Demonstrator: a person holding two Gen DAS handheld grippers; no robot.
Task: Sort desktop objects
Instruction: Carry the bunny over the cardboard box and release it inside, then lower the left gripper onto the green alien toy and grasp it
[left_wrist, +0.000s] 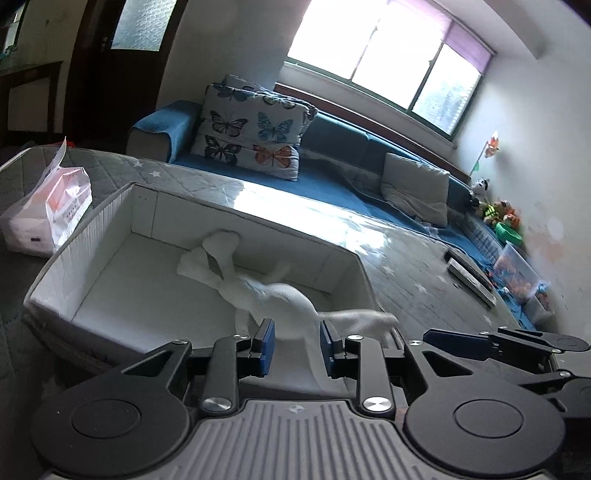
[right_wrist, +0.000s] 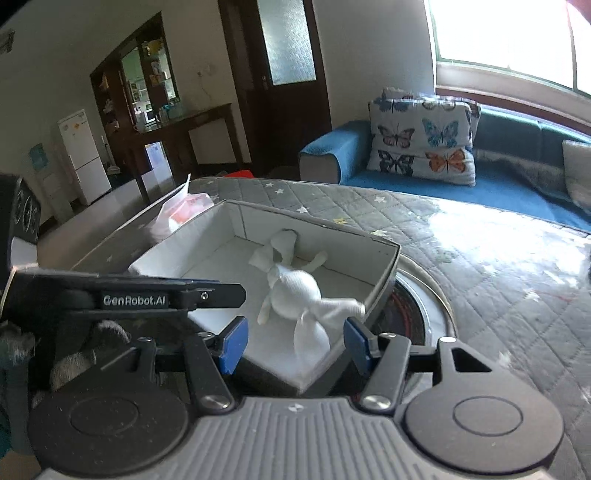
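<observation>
A white cloth doll (left_wrist: 273, 299) lies inside an open white box (left_wrist: 122, 206) on the quilted grey table. My left gripper (left_wrist: 297, 345) hangs over the box's near edge, open, with the doll's lower part between its blue pads; it does not clamp it. In the right wrist view the doll (right_wrist: 295, 290) lies in the box (right_wrist: 314, 225), one limb draped over the near right wall. My right gripper (right_wrist: 295, 341) is open and empty just before the box's near corner. The left gripper's arm (right_wrist: 147, 299) shows at the left.
A pack of tissues (left_wrist: 48, 210) stands left of the box, also seen behind it in the right wrist view (right_wrist: 184, 210). A round inset ring (right_wrist: 417, 306) sits in the table beside the box. A remote (left_wrist: 469, 277) lies far right. A blue sofa (left_wrist: 332, 177) with cushions stands behind.
</observation>
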